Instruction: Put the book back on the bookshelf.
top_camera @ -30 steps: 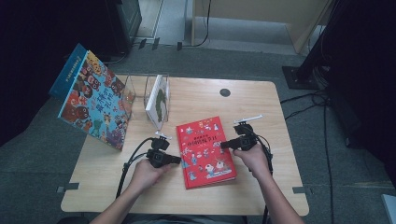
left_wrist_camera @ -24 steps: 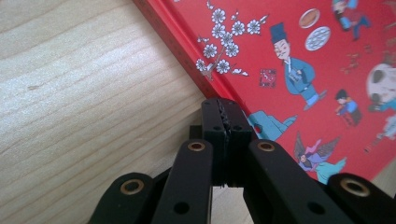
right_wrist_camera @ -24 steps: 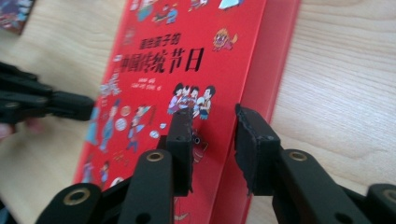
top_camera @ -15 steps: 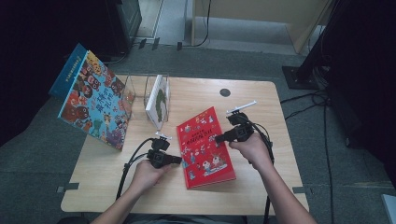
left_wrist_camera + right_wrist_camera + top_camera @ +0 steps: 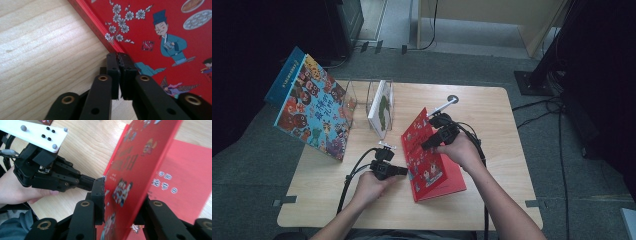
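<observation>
Looking down from the high view, I see the red picture book (image 5: 432, 160) lying near the middle of the desk (image 5: 492, 120), its front cover lifted up off the pages. My right tongs (image 5: 428, 145) hold that raised cover at its free edge, and my left tongs (image 5: 408, 171) sit low at the book's left edge, just beside the spine. Behind the book stands a clear holder (image 5: 362, 97) with a white-and-green book (image 5: 381, 107) upright in it, and a large colourful book (image 5: 312, 112) leans at the desk's left rim.

From the left gripper view, my left tongs (image 5: 119, 58) are drawn together with no gap and nothing between them, their tips resting against the red book's (image 5: 162, 32) edge where it meets the wooden desk (image 5: 45, 42). They have only just begun to ease apart.

From the right gripper view, my right tongs (image 5: 122, 195) straddle the red cover (image 5: 140, 162), which stands nearly on edge between the two jaws. The jaws have just been closing on it, and the left pad lies against the printed face. Beyond the cover lies the book's red inner page (image 5: 185, 170). My left tongs (image 5: 97, 181) and left hand (image 5: 17, 190) rest on the desk (image 5: 87, 147) behind it.
</observation>
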The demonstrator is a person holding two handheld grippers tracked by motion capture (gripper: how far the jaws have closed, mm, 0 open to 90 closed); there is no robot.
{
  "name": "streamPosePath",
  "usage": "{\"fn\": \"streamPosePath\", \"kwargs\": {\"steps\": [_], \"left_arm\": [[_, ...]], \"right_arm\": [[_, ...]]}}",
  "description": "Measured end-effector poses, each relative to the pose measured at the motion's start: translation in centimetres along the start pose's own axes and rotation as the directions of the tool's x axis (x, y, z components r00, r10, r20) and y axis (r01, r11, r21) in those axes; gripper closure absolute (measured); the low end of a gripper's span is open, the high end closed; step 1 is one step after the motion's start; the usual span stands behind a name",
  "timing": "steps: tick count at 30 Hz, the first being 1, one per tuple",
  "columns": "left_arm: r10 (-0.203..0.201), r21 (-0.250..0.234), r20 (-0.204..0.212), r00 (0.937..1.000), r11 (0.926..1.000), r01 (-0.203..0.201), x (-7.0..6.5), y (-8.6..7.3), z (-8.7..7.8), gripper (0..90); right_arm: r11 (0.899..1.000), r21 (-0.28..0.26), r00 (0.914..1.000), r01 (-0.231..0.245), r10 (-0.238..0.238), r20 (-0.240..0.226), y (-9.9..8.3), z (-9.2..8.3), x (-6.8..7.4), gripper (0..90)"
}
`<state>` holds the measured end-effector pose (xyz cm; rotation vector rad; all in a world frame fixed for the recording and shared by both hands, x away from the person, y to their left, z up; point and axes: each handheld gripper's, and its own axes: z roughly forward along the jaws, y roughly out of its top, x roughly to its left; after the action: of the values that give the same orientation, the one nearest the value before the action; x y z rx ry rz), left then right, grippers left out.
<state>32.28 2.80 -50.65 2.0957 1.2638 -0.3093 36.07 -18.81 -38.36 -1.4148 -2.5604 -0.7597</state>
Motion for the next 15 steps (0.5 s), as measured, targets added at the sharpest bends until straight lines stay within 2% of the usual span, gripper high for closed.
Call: {"fn": "streamPosePath", "kwargs": {"steps": [6, 11, 15], "left_arm": [[-0.002, 0.001, 0.009, 1.0000, 1.0000, 0.002, 0.14, 0.16, -0.08, 83.1], [0.020, -0.008, 0.008, 0.9998, 0.9998, -0.020, 0.29, 0.19, -0.52, 77.4], [0.027, -0.030, 0.027, 0.9993, 0.9992, -0.026, 0.61, 0.25, -0.91, 65.3]], "right_arm": [[0.999, 0.040, 0.9999, 0.012, -0.013, 0.006, 0.57, 0.04, 0.04, 78.6], [0.997, 0.071, 1.0000, 0.010, -0.009, -0.002, 0.89, -0.10, 0.13, 80.3], [0.994, 0.108, 0.9997, 0.022, -0.023, 0.011, 1.15, -0.42, 0.54, 82.9]]}}
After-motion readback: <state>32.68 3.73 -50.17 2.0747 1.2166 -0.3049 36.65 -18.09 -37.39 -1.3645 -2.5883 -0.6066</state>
